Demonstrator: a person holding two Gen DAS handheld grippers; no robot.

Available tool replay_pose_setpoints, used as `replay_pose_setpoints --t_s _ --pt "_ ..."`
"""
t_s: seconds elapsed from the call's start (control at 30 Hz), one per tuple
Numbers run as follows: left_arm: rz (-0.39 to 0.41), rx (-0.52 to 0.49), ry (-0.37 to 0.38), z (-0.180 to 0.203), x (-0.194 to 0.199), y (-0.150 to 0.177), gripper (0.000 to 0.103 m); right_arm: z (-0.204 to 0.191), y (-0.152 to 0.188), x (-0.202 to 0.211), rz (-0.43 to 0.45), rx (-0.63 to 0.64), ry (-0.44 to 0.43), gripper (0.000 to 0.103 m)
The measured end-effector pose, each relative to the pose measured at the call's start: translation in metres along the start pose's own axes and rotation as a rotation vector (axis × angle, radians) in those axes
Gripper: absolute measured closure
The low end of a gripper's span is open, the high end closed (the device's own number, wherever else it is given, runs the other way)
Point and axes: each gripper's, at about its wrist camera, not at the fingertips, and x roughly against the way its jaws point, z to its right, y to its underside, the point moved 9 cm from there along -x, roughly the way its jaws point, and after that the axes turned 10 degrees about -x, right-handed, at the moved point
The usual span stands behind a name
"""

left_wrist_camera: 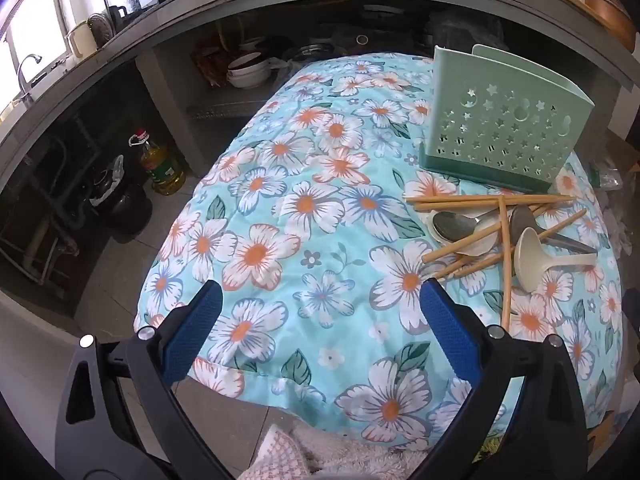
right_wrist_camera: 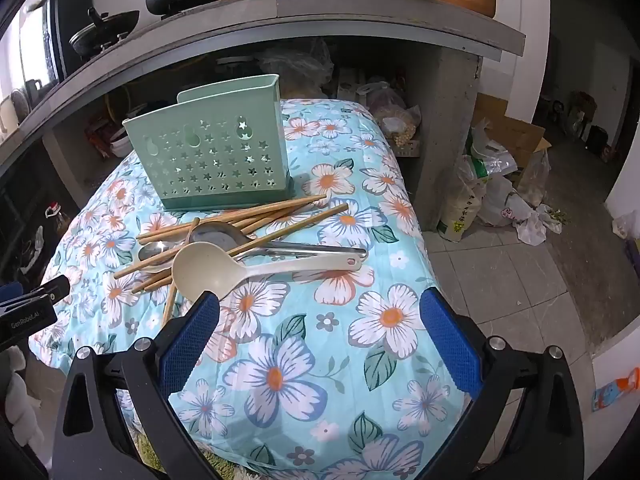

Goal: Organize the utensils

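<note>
Nothing had yet been picked up, by the look of it; the sorting seemed to be at its very start. The left gripper [left_wrist_camera: 320, 320] and the right gripper [right_wrist_camera: 320, 328] both hovered over the table with fingers spread wide and nothing between them. The utensils lay in one loose heap — wooden chopsticks [right_wrist_camera: 256, 220] crossed over and under two metal spoons [right_wrist_camera: 218, 234] and a cream ladle [right_wrist_camera: 208, 268] — just in front of the green holder [right_wrist_camera: 212, 152], which stood upright and, as far as could be seen, empty. The ladle lay nearest the right gripper, its bowl just beyond the left finger; the likely next move was to close on one piece (the ladle, or a chopstick lying on top) and lift it clear without dragging the tangle along. The floral cloth [left_wrist_camera: 304, 200] covering the table looked soft and rumpled; behind stood a grey counter [right_wrist_camera: 360, 12] with pots above and bowls stored beneath, and bags on the tiled floor [right_wrist_camera: 500, 280].
</note>
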Motion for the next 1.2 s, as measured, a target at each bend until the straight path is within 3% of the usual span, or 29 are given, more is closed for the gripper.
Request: replay_pose_setpoints --t_s 1.2 --pt "-0.004 0.013 0.026 -0.0018 -0.0005 -0.0003 0.008 -0.0010 0.0003 0.0000 -0.003 0.009 0.004 0.005"
